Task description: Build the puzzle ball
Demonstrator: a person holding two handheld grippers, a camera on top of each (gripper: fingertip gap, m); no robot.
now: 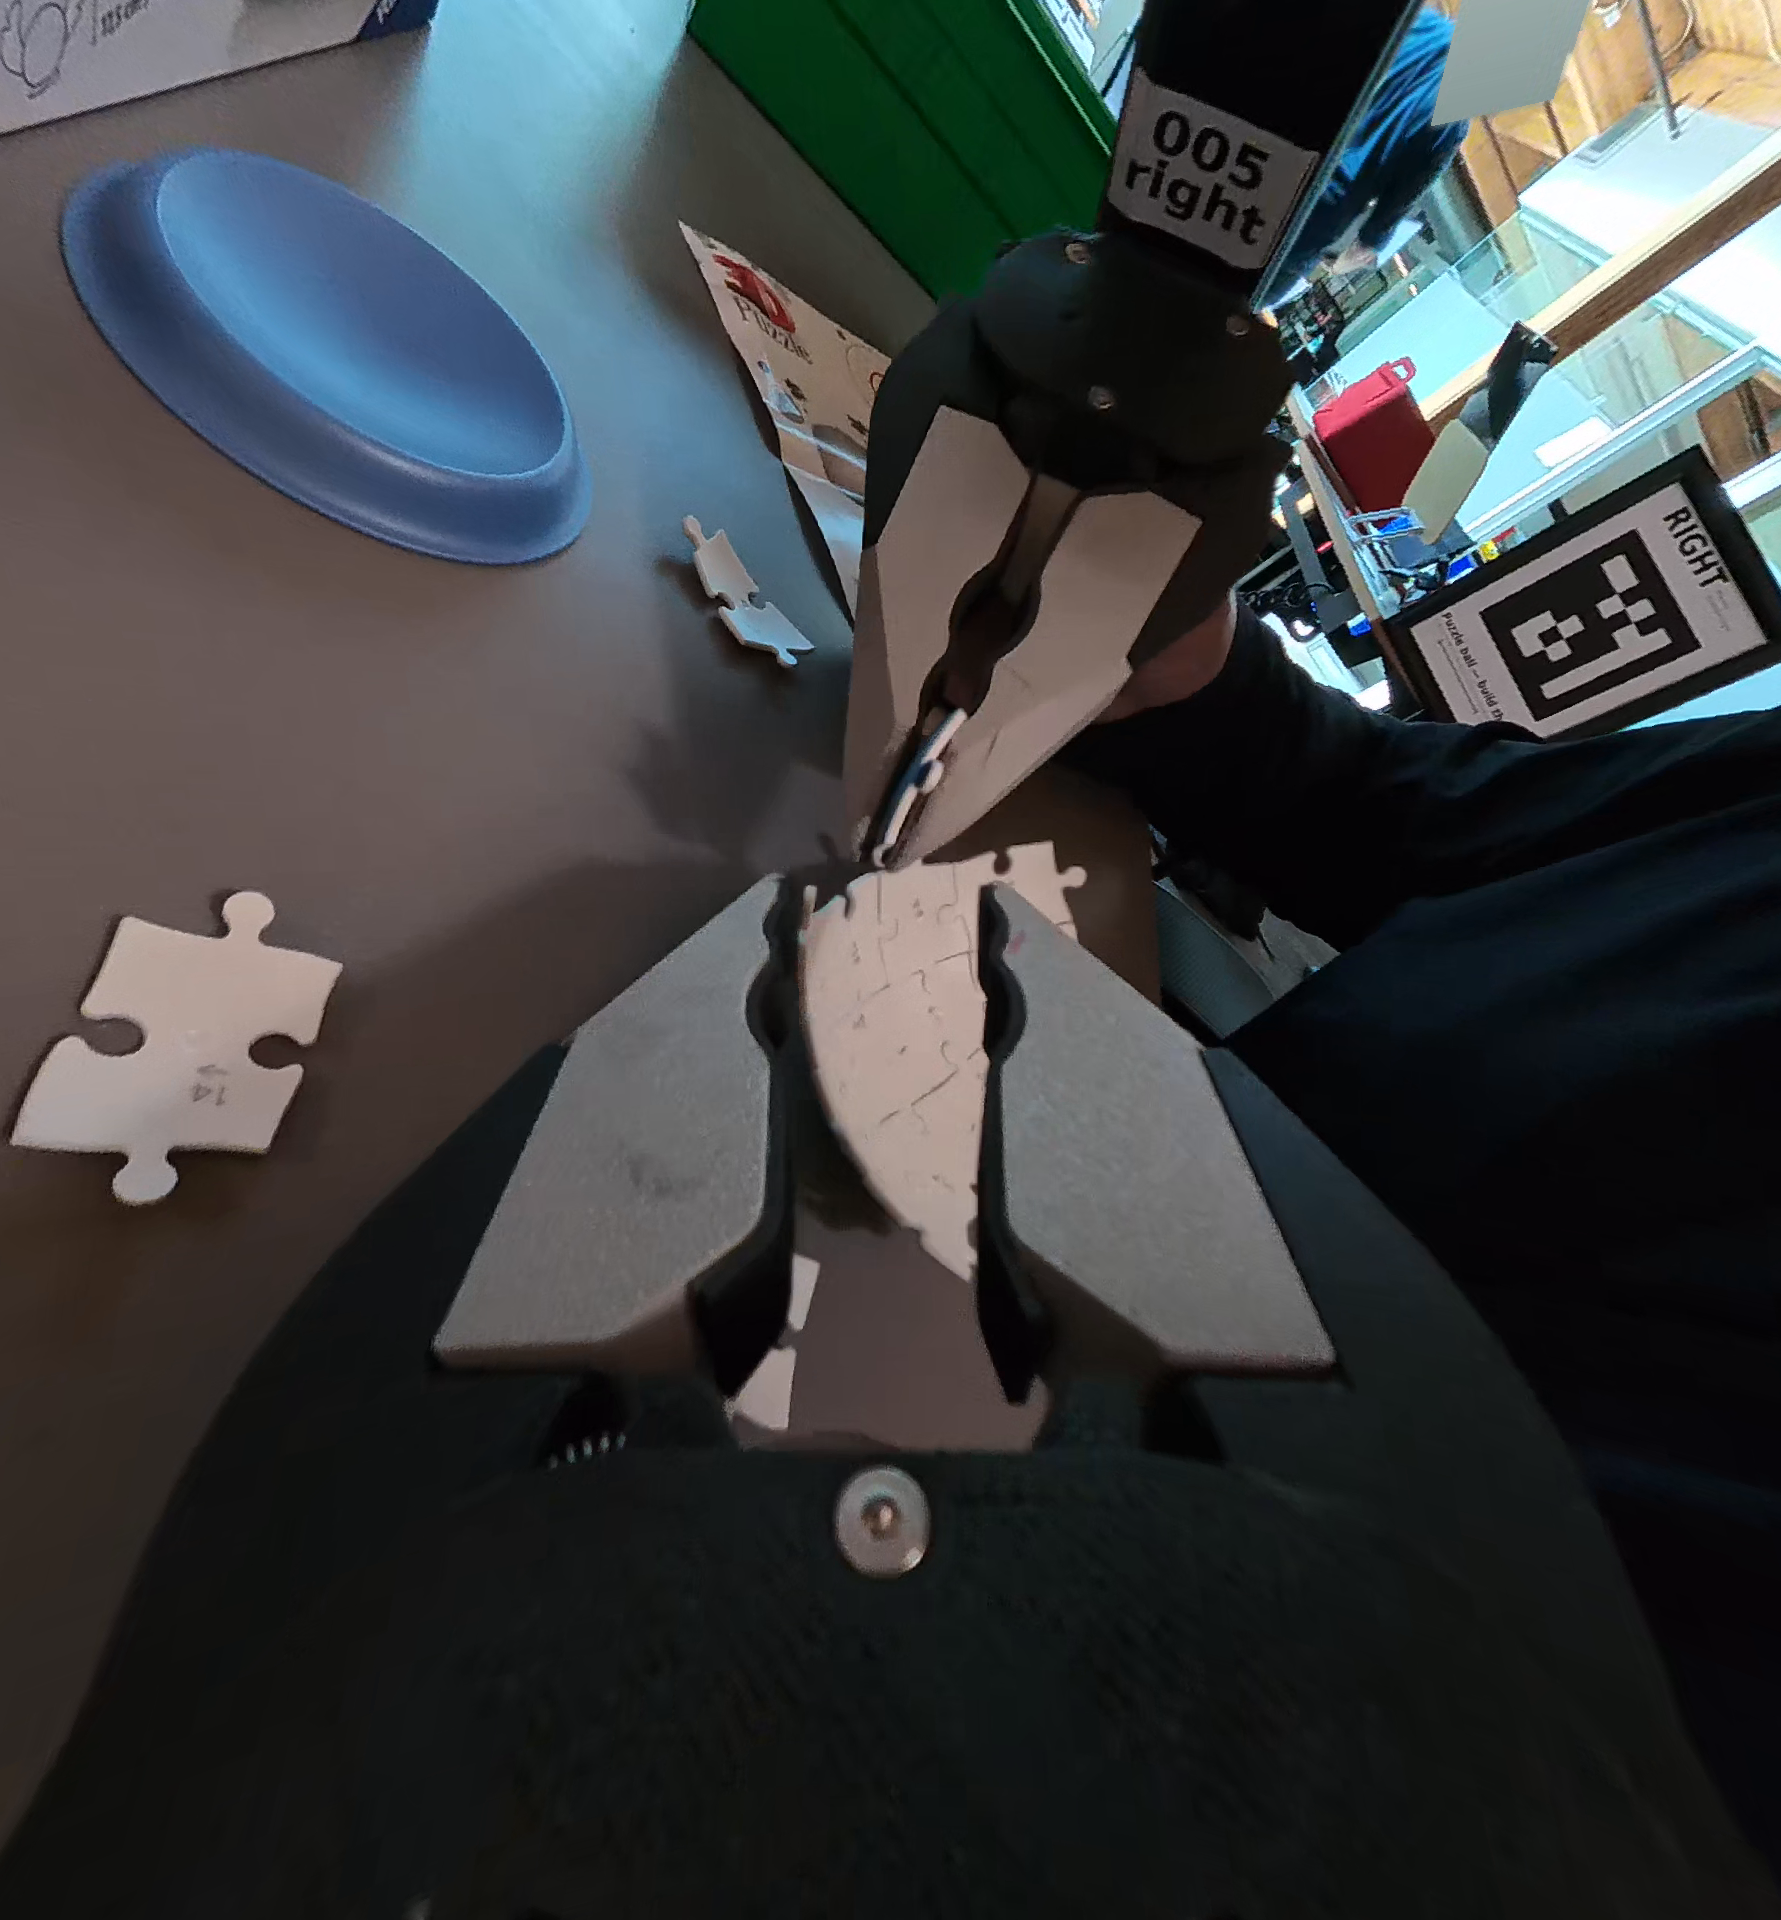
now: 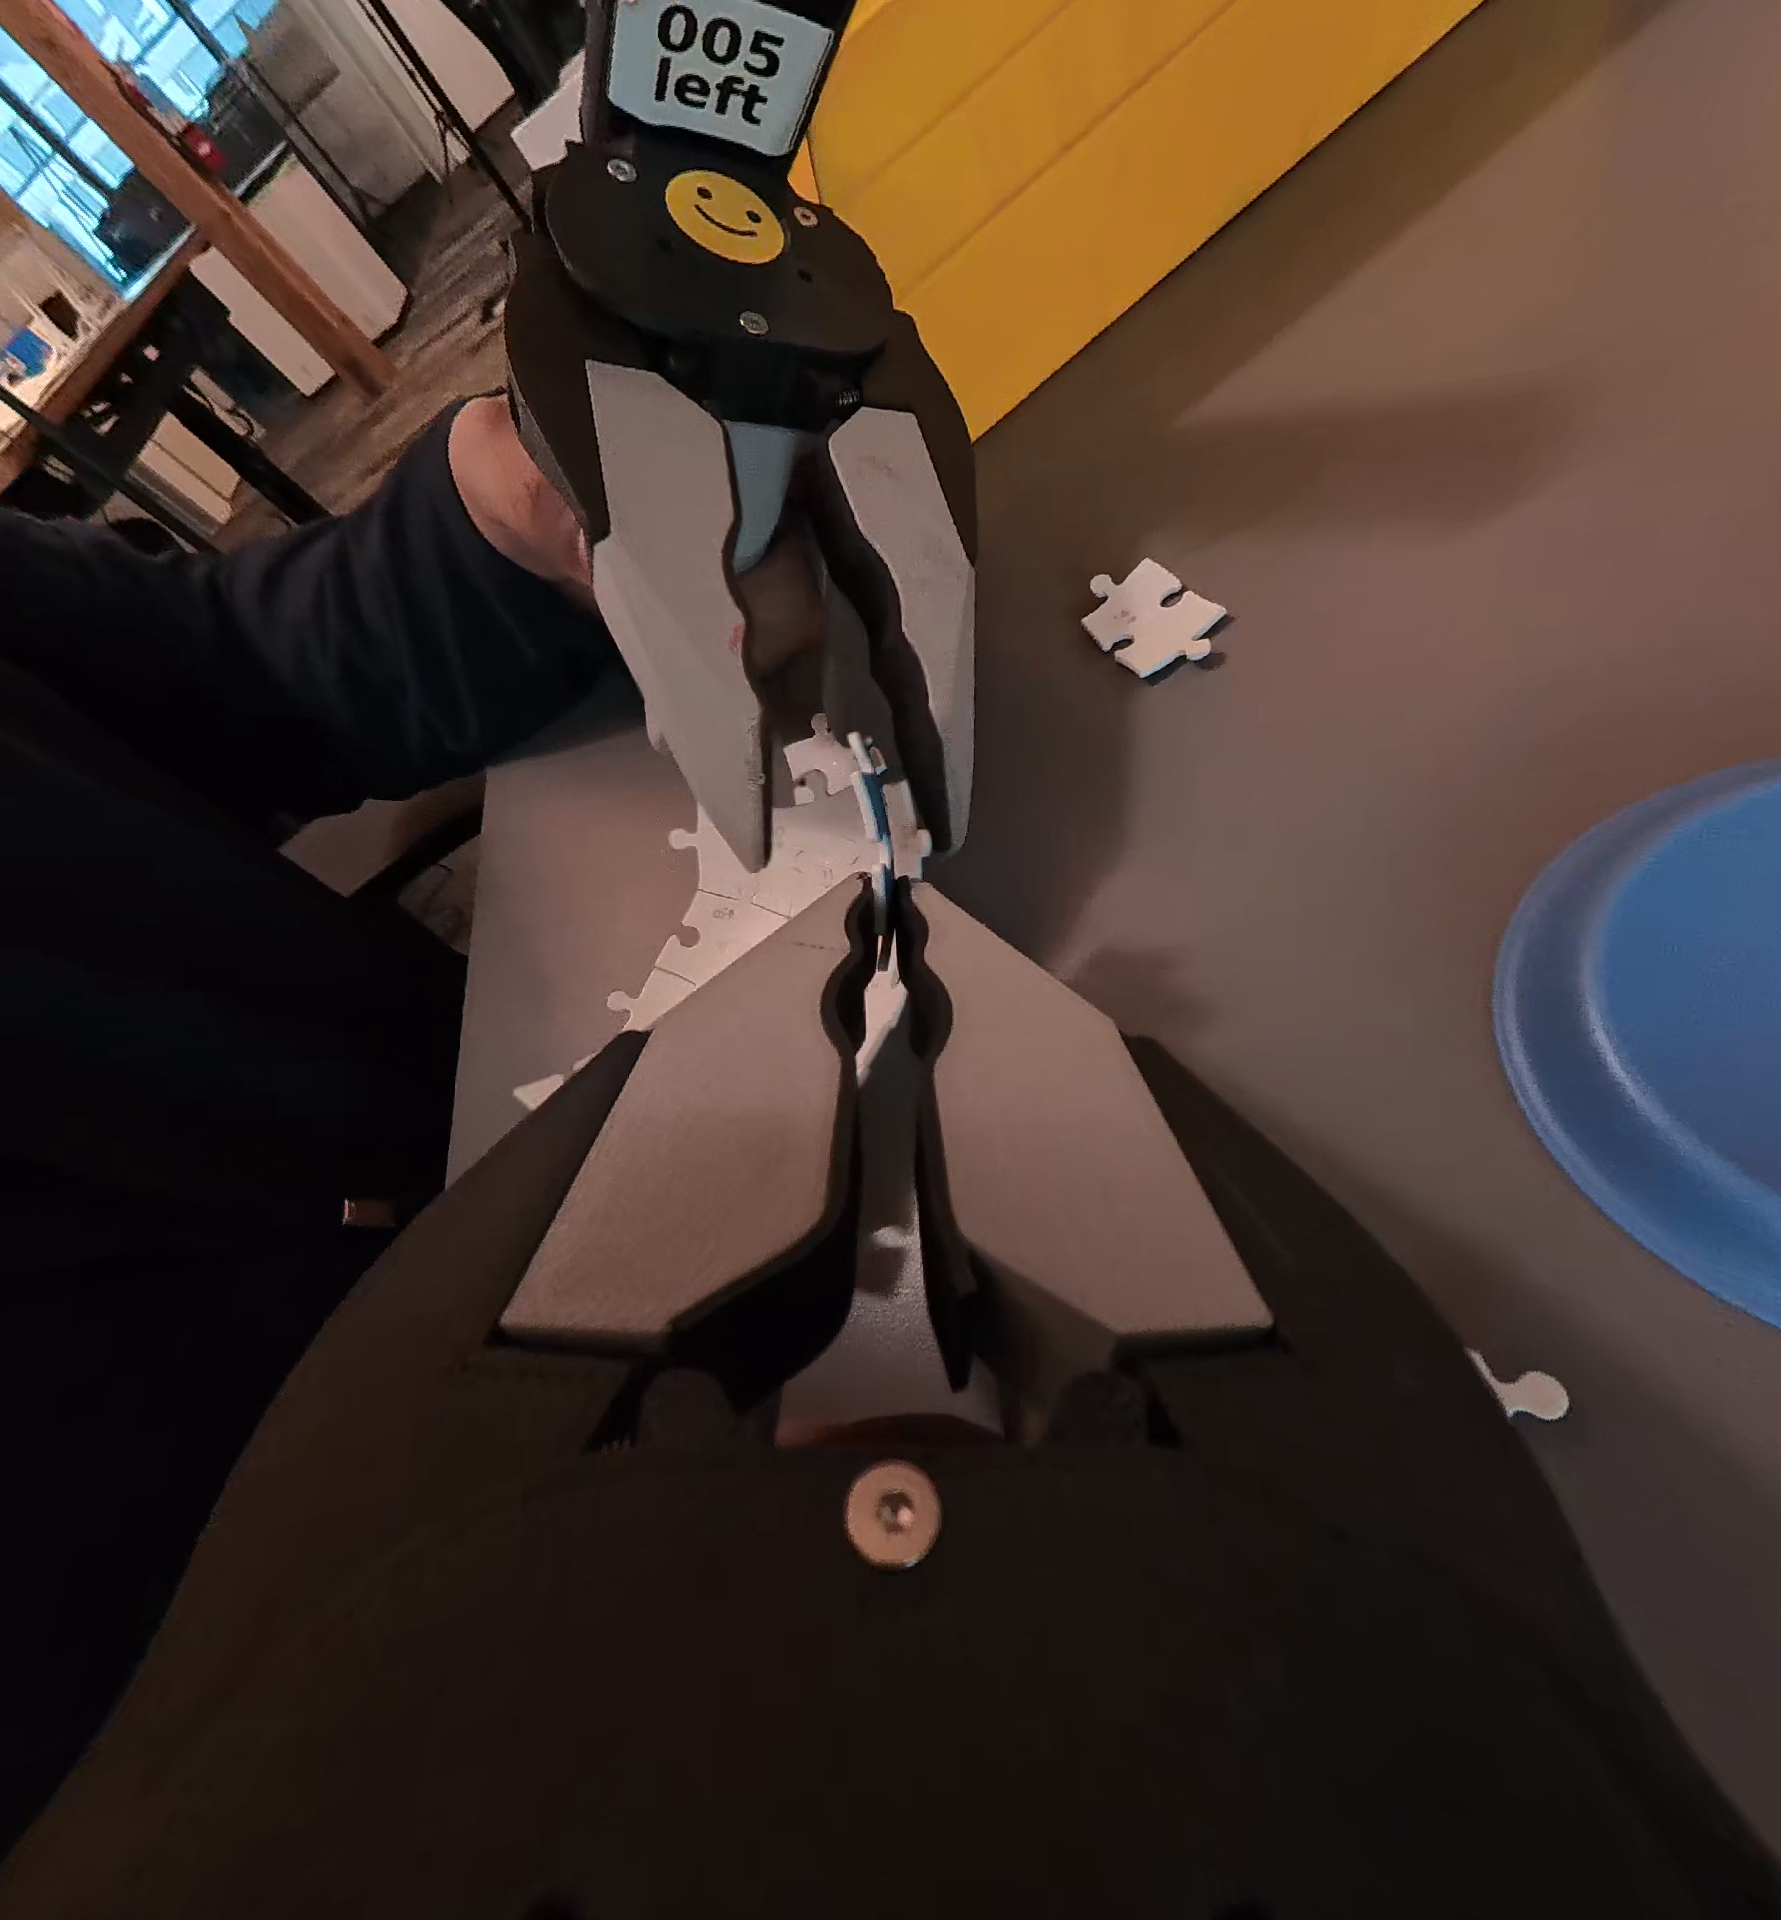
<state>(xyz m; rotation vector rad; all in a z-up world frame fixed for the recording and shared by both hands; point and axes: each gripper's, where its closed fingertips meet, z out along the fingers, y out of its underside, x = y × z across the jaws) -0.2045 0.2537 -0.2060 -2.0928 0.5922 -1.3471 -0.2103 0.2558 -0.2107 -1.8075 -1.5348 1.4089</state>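
My left gripper [image 1: 891, 902] is shut on a curved, assembled section of the puzzle ball [image 1: 907, 1039], white inner side up, held above the table. My right gripper [image 2: 888, 902] is shut on a single puzzle piece [image 2: 884, 925], held edge-on with its tip against the top edge of the section. In the left wrist view the right gripper [image 1: 881, 847] comes down from above with the piece [image 1: 922, 764] between its pads. In the right wrist view the left gripper [image 2: 844, 836] straddles the section [image 2: 751, 894]. The joint itself is hidden by the fingertips.
A blue dish [image 1: 325, 343] sits on the brown table [image 1: 398, 779]; it also shows in the right wrist view [image 2: 1696, 1039]. Loose white pieces lie nearby [image 1: 179, 1049], [image 1: 746, 592], [image 2: 1156, 618], [image 2: 1520, 1392]. A leaflet [image 1: 803, 353], a box [image 1: 138, 62] and a marker card [image 1: 1592, 613] lie farther off. Less than 4 cm separates the two grippers' tips. The blue dish [image 1: 325, 343] is about equally far from each gripper, around 12 centimetres.
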